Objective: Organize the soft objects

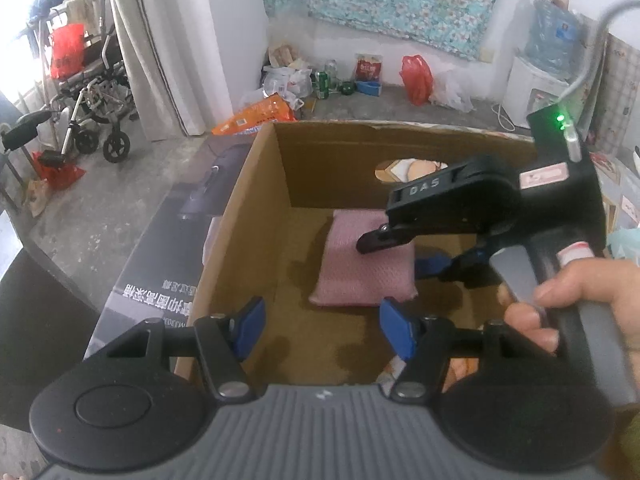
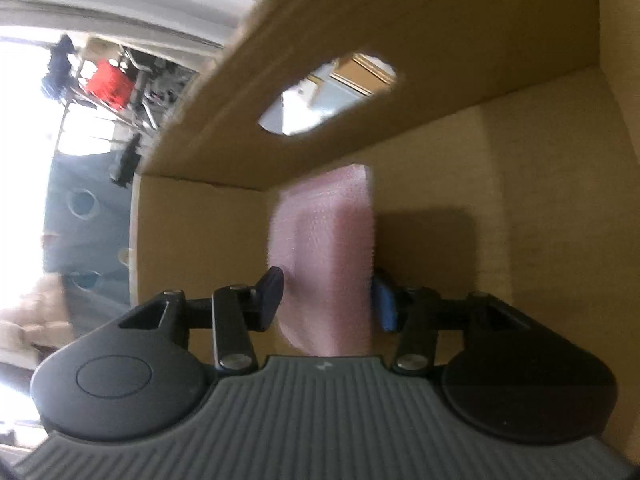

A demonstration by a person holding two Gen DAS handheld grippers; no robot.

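Note:
A pink folded cloth pad (image 1: 360, 264) lies on the floor of an open cardboard box (image 1: 256, 184). My left gripper (image 1: 324, 326) is open and empty, held over the box's near edge. My right gripper (image 1: 400, 254) reaches into the box from the right; its fingers straddle the pad's right side. In the right wrist view the pink pad (image 2: 324, 248) sits between the spread fingers of my right gripper (image 2: 330, 298), with a gap showing on each side. The box wall (image 2: 400, 12) with its handle hole fills that view.
The box stands on a dark printed carton (image 1: 160, 272). Beyond it on the concrete floor lie bags, cans and an orange packet (image 1: 256, 114). A wheelchair (image 1: 96, 92) stands at the far left and a water dispenser (image 1: 536, 92) at the right.

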